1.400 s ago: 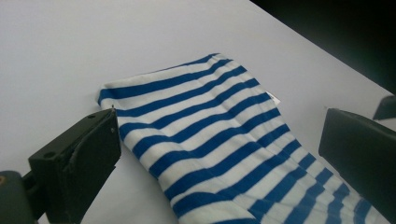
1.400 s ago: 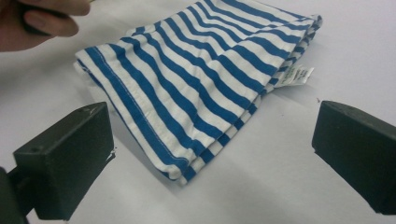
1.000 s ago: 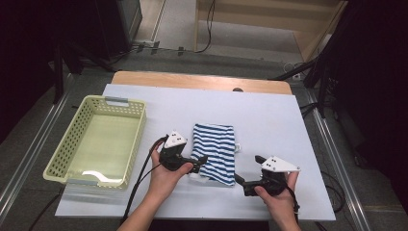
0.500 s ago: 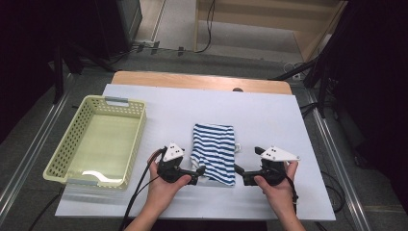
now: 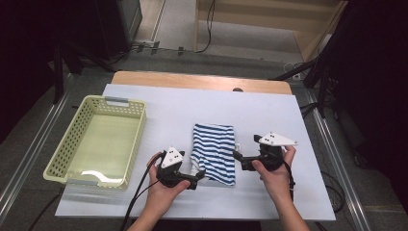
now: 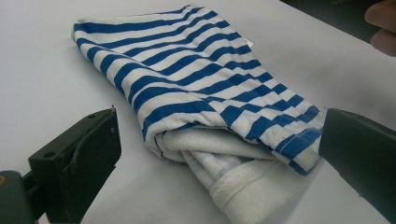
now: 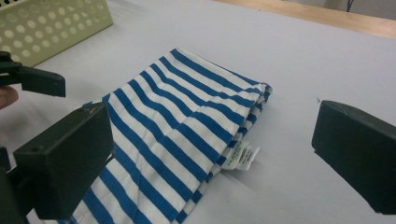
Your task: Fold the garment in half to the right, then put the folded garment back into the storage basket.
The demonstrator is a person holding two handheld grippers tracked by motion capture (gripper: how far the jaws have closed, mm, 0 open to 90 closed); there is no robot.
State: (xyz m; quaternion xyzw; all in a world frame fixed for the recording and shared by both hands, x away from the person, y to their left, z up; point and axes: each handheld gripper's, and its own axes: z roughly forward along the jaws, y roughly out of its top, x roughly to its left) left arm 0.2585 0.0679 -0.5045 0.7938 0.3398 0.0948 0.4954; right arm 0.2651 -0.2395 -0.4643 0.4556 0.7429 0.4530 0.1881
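**Now two grippers sit on each side of a stripy cloth**

Biggest of all is the white table (image 5: 192, 101). It has a wooden edge at the far side.

Next comes the pale yellow basket (image 5: 62, 154). It has lots of little holes in its walls and sits on the left part of the table, well apart from the cloth.

Then comes the folded blue and white striped cloth (image 5: 214, 151). It lies flat near the middle of the table, close to the person. In the left gripper view its thick white folded end (image 6: 233, 186) faces the camera. In the right gripper view a small white label (image 7: 240, 156) pokes out from its side.

The left gripper (image 5: 195, 177) is at the near left corner of the cloth. Its jaws are spread wide and hold nothing; the cloth end lies between them.

The right gripper (image 5: 239, 160) is just beside the right edge of the cloth. Its jaws are spread wide too, holding nothing.
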